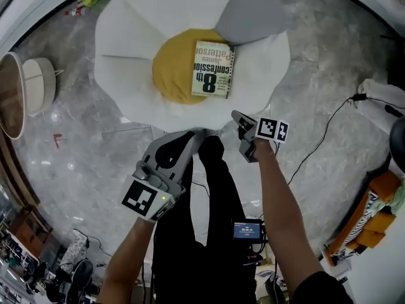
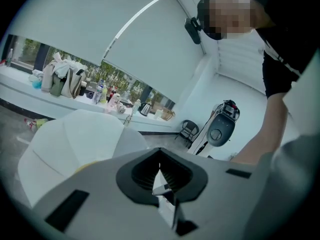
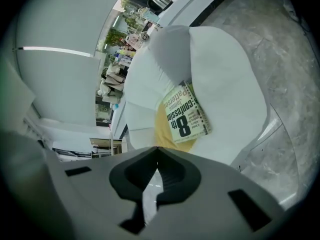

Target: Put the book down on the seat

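Note:
The book point(image 1: 213, 69), a cream paperback with a big black "8th confession" title, lies flat on the yellow middle cushion point(image 1: 169, 65) of the white petal-shaped seat point(image 1: 133, 37). My left gripper point(image 1: 200, 134) hovers over the floor just in front of the seat, shut and empty. My right gripper point(image 1: 236, 116) is beside it, a little short of the book, also shut with nothing in it. In the right gripper view the book point(image 3: 186, 115) rests on the seat point(image 3: 225, 74) beyond the closed jaws point(image 3: 156, 176). The left gripper point(image 2: 161, 173) looks past the seat point(image 2: 70, 139).
Grey marble floor surrounds the seat. A round white stool point(image 1: 39, 84) stands at the left, a black cable point(image 1: 319, 138) runs across the floor at the right, and an orange object point(image 1: 373, 211) lies at the right edge. A windowsill with bottles point(image 2: 107, 96) lies beyond.

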Available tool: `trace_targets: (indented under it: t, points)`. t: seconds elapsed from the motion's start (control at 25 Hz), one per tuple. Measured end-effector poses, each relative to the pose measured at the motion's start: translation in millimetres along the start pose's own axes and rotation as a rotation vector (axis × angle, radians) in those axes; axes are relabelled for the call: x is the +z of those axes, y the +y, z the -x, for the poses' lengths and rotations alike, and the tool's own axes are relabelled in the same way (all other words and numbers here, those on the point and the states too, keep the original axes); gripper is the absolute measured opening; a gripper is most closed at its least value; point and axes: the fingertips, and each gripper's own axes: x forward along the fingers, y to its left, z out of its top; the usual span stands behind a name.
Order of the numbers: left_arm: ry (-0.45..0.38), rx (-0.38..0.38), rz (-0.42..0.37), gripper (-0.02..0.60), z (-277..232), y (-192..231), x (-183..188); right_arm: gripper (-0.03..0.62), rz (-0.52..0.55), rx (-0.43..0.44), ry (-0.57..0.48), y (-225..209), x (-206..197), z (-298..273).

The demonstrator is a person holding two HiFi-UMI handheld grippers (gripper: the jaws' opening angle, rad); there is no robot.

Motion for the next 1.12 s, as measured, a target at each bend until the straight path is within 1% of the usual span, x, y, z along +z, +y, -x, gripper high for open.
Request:
trace_targets:
  t: [0.2,0.28,0.48,0.56,0.64,0.76,1.04,1.12]
  points:
    - [-0.006,-0.004,0.002,0.012,8,-18,11,0.015,0.044,0.060,0.002,49,-8,25]
    - [-0.005,-0.005,0.005,0.012,8,-30,17,0.015,0.084,0.078,0.001,68,-7,36]
    - [-0.034,-0.005,-0.003,0.012,22,-59,42,0.014,0.189,0.100,-0.046,113,-3,85]
    - [-0.051,0.003,-0.016,0.012,33,-69,53,0.014,0.244,0.105,-0.056,132,-5,106]
    - [-0.074,0.013,-0.028,0.012,46,-79,67,0.014,0.326,0.098,-0.066,151,-6,129]
    - [-0.115,0.021,-0.041,0.012,65,-95,90,0.014,0.414,0.126,-0.080,183,-10,157]
    - [-0.179,0.031,-0.070,0.012,111,-124,129,0.014,0.581,0.169,-0.140,256,-29,203]
    - [-0.197,0.027,-0.079,0.012,121,-131,139,0.014,0.614,0.184,-0.160,277,-35,214]
